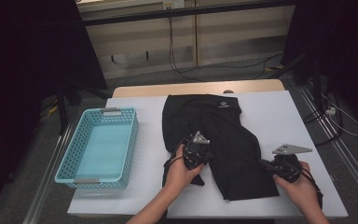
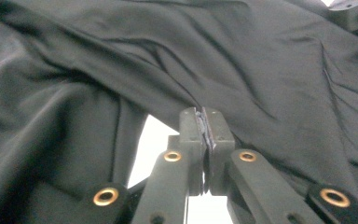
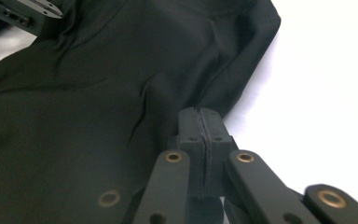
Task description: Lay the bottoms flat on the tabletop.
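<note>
Shorts (image 1: 223,140): 1; basket (image 1: 121,154): 1

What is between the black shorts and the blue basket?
Nothing visible. The black shorts lie on the white table, and only a bare strip of it separates them from the blue basket beside them. Both tongs, left and right, are shut on the cloth.

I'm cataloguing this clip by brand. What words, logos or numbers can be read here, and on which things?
Black shorts: a small white round mark at the waistband, too small and blurred to read.
Light blue basket: no text to be seen.
Both gripper views: no lettering on the black fabric or on the jaws.
</note>
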{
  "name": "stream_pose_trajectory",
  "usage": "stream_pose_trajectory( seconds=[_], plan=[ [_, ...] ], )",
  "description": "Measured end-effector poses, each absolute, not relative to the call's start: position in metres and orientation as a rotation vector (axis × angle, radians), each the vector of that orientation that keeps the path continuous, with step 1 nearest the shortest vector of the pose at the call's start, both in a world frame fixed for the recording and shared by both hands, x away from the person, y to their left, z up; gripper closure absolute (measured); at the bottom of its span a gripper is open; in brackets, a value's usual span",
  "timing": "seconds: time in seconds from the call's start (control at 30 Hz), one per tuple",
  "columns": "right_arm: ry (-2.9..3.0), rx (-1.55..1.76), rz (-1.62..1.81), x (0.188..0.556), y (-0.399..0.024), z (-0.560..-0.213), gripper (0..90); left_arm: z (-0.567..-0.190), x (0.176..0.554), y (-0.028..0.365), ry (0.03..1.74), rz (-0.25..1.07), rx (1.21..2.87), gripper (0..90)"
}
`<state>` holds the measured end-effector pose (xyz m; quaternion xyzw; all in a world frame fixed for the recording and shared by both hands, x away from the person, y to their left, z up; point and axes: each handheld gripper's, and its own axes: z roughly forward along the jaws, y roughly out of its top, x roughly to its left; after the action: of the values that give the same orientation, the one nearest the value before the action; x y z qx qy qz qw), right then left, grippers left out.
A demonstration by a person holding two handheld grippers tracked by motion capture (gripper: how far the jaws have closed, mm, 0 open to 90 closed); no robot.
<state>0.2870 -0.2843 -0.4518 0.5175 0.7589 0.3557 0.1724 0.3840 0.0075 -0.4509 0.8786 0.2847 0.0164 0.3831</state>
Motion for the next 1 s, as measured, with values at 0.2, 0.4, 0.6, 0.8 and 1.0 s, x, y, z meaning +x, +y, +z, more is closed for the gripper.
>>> stream_pose_trajectory(
  seconds=[0.2,0.4,0.6,0.8,1.0],
  plan=[
    [2.11,1.461,1.068,0.286,-0.286,-0.445,89.1,-0.437,0.394,0.035,0.776,0.021,2.179,87.9],
    [2.136,1.446,0.989,0.29,-0.27,-0.45,73.4,-0.445,0.395,0.039,0.779,0.03,2.193,75.9],
    [2.045,1.509,0.967,0.282,-0.283,-0.444,56.8,-0.442,0.388,0.036,0.745,0.064,2.201,48.0],
    [2.085,1.543,0.989,0.276,-0.288,-0.448,60.8,-0.45,0.384,0.034,0.745,0.09,2.243,43.3],
    [2.183,1.487,0.927,0.277,-0.277,-0.451,85.4,-0.451,0.381,0.031,0.731,0.067,2.255,56.3]
  ],
)
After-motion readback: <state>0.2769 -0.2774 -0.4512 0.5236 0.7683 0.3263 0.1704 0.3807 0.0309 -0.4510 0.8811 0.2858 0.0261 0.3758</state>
